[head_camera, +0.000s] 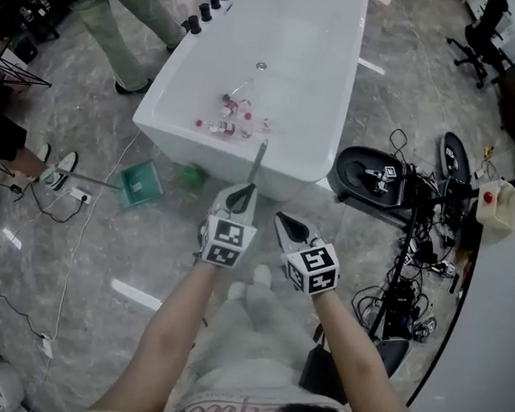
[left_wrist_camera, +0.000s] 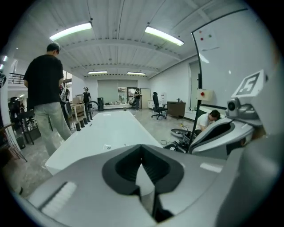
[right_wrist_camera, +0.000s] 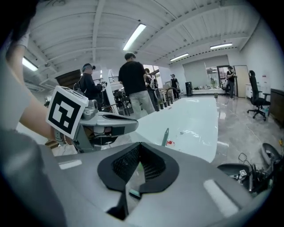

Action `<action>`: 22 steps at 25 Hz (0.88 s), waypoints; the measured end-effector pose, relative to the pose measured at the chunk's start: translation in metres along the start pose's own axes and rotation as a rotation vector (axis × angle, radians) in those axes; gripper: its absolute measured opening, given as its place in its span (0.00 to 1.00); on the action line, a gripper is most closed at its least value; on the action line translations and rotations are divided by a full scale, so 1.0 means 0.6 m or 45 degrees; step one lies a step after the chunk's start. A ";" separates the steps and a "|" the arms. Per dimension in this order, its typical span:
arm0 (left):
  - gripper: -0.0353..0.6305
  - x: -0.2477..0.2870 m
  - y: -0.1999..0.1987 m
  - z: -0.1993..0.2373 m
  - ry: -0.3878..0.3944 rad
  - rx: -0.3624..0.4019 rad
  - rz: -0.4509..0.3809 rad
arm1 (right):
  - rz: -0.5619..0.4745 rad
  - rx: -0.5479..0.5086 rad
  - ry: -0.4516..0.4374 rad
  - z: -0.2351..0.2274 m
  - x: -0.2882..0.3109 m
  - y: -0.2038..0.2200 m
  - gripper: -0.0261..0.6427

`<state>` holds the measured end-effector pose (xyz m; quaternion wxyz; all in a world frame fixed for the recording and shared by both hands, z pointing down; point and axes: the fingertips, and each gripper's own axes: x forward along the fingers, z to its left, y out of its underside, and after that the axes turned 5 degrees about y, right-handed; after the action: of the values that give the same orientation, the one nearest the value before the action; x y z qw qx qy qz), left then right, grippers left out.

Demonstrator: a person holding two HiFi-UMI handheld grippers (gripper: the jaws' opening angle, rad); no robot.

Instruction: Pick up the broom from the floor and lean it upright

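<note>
The broom's thin grey-green handle (head_camera: 258,160) sticks up and away from my left gripper (head_camera: 240,197), which is shut on it near its top end. From the right gripper view that handle end (right_wrist_camera: 165,136) rises in front of the bathtub, just past the left gripper (right_wrist_camera: 106,124). My right gripper (head_camera: 285,223) is beside the left one, a little nearer to me. Its jaws are closed, with a green sliver of the broom pinched between them (right_wrist_camera: 140,146). The rest of the broom is hidden below both grippers. In the left gripper view the jaws (left_wrist_camera: 143,150) meet at their tips.
A white bathtub (head_camera: 226,152) with small bottles in it stands straight ahead. A green dustpan (head_camera: 140,183) lies on the floor to the left. Cables, a black round device (head_camera: 374,176) and a stand pole (head_camera: 405,251) crowd the right. A person (head_camera: 121,24) stands at the tub's left.
</note>
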<state>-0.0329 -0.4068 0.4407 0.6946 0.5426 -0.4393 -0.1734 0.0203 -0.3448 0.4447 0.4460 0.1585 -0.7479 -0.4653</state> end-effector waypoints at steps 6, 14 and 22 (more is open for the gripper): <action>0.05 -0.065 -0.080 -0.043 0.095 0.062 -0.100 | -0.100 -0.130 -0.049 0.041 -0.049 -0.088 0.04; 0.05 -0.149 -0.204 -0.045 0.062 0.075 -0.296 | -0.331 -0.241 -0.024 0.065 -0.127 -0.244 0.04; 0.05 -0.224 -0.308 -0.033 -0.011 0.078 -0.480 | -0.513 -0.315 -0.035 0.115 -0.189 -0.349 0.04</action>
<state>-0.0479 -0.3636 0.2159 0.6312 0.6354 -0.3379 -0.2894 -0.0109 -0.3408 0.1989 0.3498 0.2424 -0.6445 -0.6352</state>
